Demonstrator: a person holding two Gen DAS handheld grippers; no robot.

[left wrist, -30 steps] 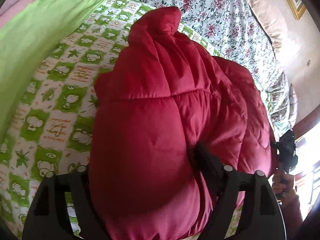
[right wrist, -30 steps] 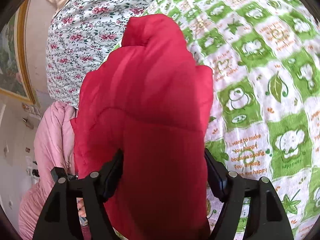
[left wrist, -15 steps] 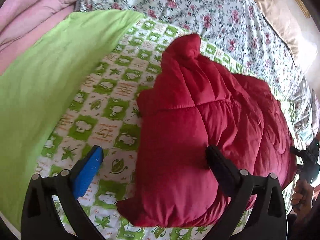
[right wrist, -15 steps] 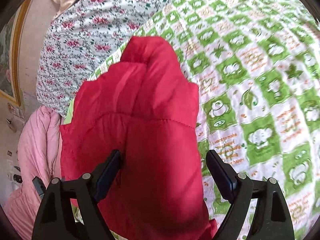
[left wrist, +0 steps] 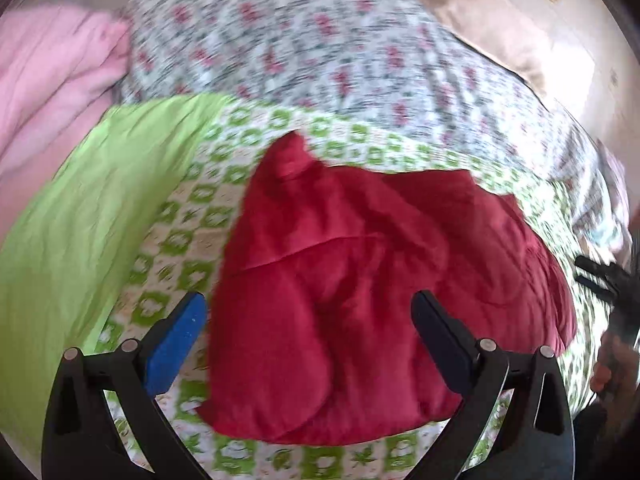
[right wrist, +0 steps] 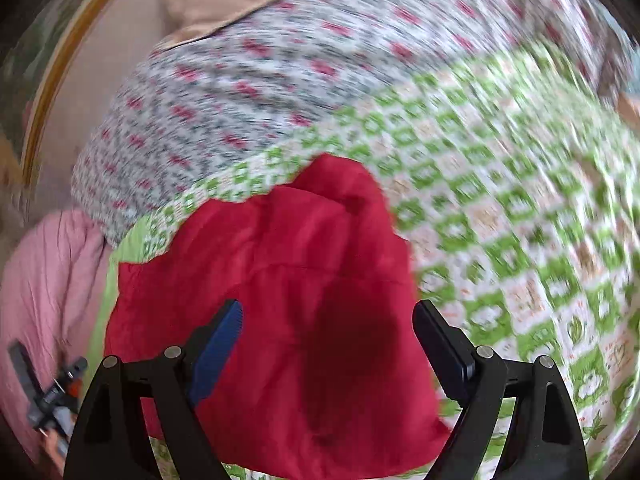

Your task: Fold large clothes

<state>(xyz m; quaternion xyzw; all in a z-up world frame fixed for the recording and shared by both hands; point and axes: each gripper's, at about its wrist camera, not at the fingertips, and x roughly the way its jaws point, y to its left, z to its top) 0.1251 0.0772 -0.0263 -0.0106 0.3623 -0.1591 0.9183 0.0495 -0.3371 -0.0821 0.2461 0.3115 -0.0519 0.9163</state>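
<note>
We see the folded red padded jacket [left wrist: 372, 296] lying in the centre of both frames on the green-and-white patterned blanket [left wrist: 192, 208] that covers the bed. Our left gripper [left wrist: 308, 332] is released, its fingers spread wide above the jacket, pressing nothing. Our right gripper [right wrist: 328, 340] is likewise released over the same jacket. A floral sheet [left wrist: 320, 48] fills the upper frame, and a pink quilt [left wrist: 52, 64] sits upper left.

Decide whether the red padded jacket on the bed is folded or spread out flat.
Folded. The red jacket lies as a compact, thick bundle on the green-checked blanket, with no sleeves spread out; both grippers are clear of it.
</note>
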